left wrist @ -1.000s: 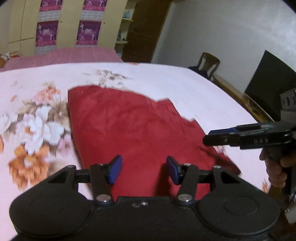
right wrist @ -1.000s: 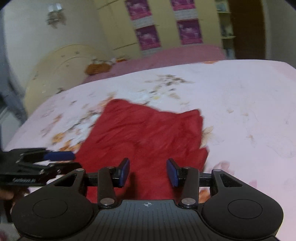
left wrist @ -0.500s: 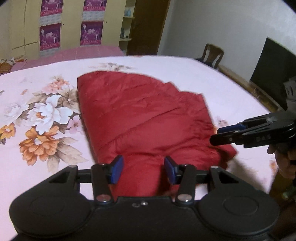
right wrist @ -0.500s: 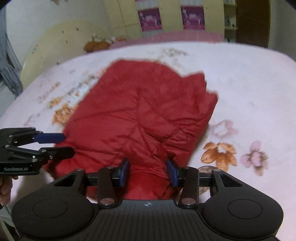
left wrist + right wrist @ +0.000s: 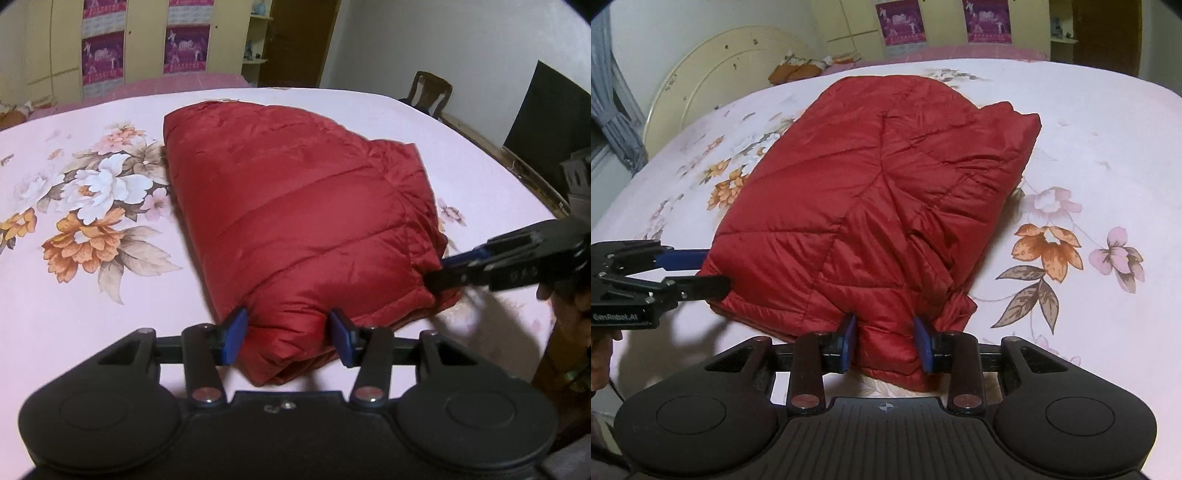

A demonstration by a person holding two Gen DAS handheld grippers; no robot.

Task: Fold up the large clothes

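A bedroom is seen; a floral bedsheet (image 5: 92, 295) bears a folded red quilted jacket (image 5: 295, 206). Its near edge is bracketed by the left gripper (image 5: 288, 334), part-open, and the closing right gripper (image 5: 886, 341). A wooden chair (image 5: 432, 92) stands beyond.

Deep red quilted jacket (image 5: 295, 206) on a pale pink floral bed sheet (image 5: 92, 302).

The sheet's white, peach and orange blossoms with grey-brown leaves lie at nine o'clock of the jacket in the left view. Both the left tool (image 5: 288, 336) and right tool (image 5: 886, 341) are black with blue pads (image 5: 232, 334). Cupboard doors (image 5: 147, 37) at twelve o'clock look cream-yellow with purple panels, perhaps printed with animals.
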